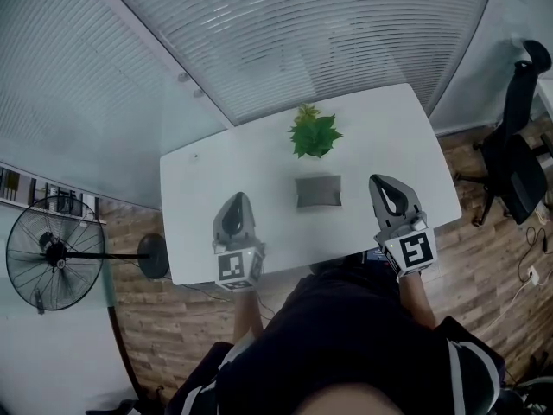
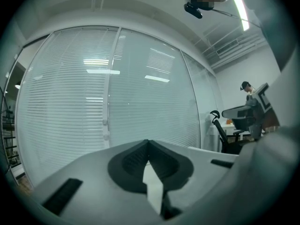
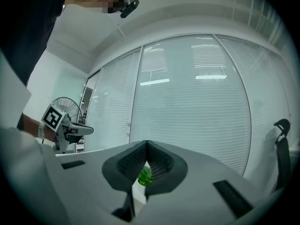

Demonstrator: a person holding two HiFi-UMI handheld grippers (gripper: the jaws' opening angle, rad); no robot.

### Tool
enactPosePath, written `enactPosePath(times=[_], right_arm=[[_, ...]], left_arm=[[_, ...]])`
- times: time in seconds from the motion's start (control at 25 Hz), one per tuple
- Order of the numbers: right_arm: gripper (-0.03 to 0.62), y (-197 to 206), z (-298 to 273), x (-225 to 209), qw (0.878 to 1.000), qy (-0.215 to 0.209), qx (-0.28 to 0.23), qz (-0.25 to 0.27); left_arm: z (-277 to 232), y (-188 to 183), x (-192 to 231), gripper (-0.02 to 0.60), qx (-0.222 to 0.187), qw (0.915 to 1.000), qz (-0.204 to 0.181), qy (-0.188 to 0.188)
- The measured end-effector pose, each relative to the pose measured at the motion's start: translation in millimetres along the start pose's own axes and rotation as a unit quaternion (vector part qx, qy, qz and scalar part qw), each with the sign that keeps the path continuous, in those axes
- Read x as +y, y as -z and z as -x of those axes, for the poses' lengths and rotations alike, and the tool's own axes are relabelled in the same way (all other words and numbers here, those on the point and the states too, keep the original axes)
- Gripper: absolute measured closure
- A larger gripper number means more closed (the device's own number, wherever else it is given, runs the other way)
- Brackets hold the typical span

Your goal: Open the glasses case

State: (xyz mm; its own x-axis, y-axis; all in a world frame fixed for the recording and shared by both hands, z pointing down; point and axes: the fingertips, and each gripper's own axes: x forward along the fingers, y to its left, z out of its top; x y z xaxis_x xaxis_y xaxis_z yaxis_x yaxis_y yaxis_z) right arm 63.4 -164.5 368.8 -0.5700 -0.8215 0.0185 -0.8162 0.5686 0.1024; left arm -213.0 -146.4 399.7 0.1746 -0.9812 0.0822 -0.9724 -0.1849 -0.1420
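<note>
Left gripper [image 1: 236, 201], right gripper [image 1: 384, 187]: both shut, empty, either side of the glasses case [image 1: 318, 191], touching nothing. Case closed, mid-surface [image 1: 207, 171]. Risk: prying with nothing bracing it, likely skidding toward the plant [image 1: 314, 134].

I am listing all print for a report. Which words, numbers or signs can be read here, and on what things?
No readable words or numbers.
The marker cube on the left gripper and that on the right gripper show only black-and-white square patterns, no letters.
</note>
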Motion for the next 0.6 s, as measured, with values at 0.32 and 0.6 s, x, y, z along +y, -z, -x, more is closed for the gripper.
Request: enactPosePath(times=[0.32,0.6], right_arm=[[0.579,1.6,0.5,-3.2,1.000,0.005,-0.009,-0.017],[0.579,1.3,3.2,-2.4,1.000,0.001,0.001,-0.009]], left_arm=[[-0.8,-7.2,-2.5,0.583,-0.003,1.0000,-0.006,0.002],[3.9,-5.0,-6.8,0.583,0.001,1.0000,0.002,0.005]])
